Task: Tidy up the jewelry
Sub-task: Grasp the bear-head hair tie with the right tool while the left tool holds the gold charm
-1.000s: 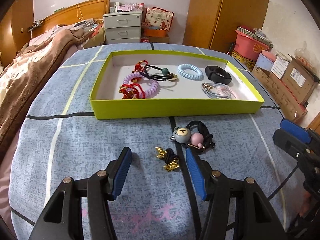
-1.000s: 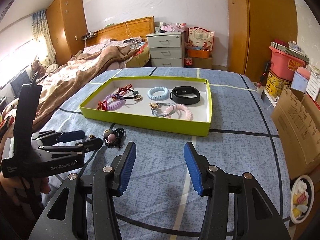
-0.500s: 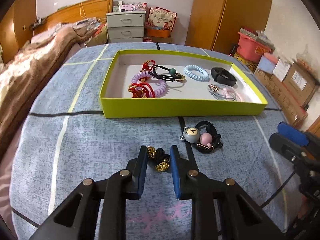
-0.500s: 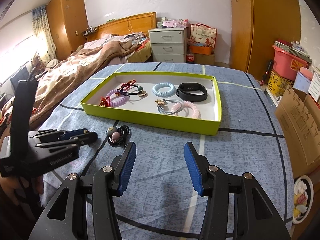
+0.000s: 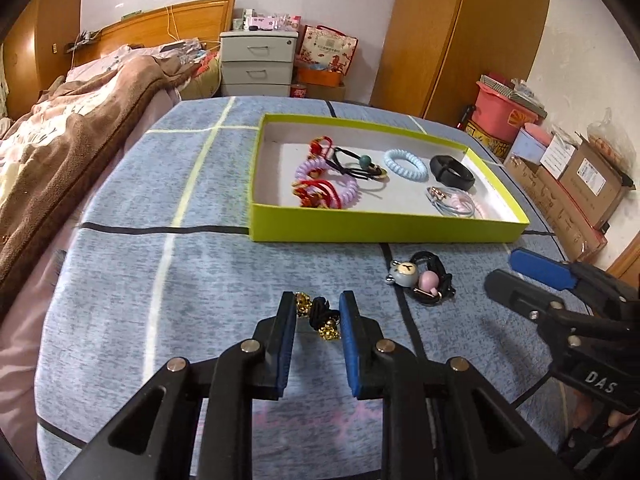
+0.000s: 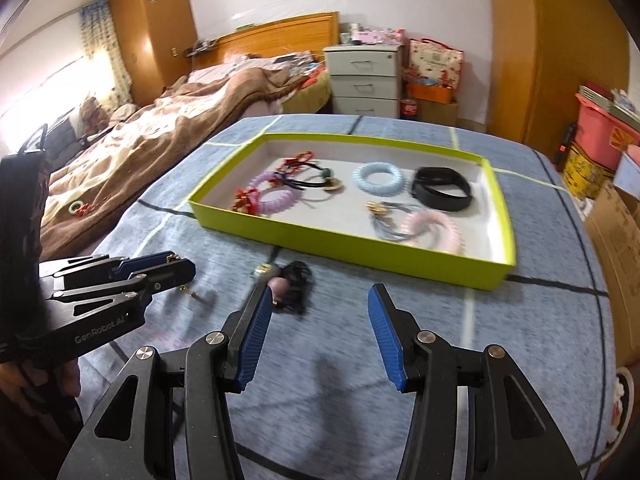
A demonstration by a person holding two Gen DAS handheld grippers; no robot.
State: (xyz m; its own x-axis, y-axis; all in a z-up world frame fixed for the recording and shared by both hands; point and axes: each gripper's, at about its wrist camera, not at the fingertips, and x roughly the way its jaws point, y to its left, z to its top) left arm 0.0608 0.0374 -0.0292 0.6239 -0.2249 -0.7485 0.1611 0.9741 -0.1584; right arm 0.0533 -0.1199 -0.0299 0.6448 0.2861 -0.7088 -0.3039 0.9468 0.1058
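A: Where's the item lying w.r.t. the tongs?

B: The black-and-gold hair tie point(image 5: 320, 317) is pinched between the pads of the left gripper point(image 5: 318, 334); jaws drawn nearly together on it. Long axis is seen running slantwise, one gold bead by the left pad, the other low by the right pad. The green tray point(image 5: 384, 229) lies ahead and to the right of it, near wall facing the tongs, so the carry is judged to go forward and over that wall.

A: And the other tongs?

B: The right gripper point(image 6: 316, 332) is spread wide, nothing between the pads. The bear hair tie point(image 6: 288, 282) is found just off the tip of its left finger point(image 6: 256, 320), apart from the tray's near wall. That piece is nearer the right hand; left hand's busy.

A: Anything in the way?

B: Only the near wall needs clearing. Inside the tray, the near-left part is taken by the purple coil tie point(image 5: 340, 190) and red knotted pieces point(image 5: 316, 196); the blue coil tie point(image 5: 405, 164) and black band point(image 5: 452, 172) are toward the far-right corner, pink coil tie point(image 5: 460, 204) near-right. Bare floor is seen along the left wall and mid-tray. Both grippers sit close over the blue bedspread point(image 5: 200, 280), so a bump btwn them is judged possible.
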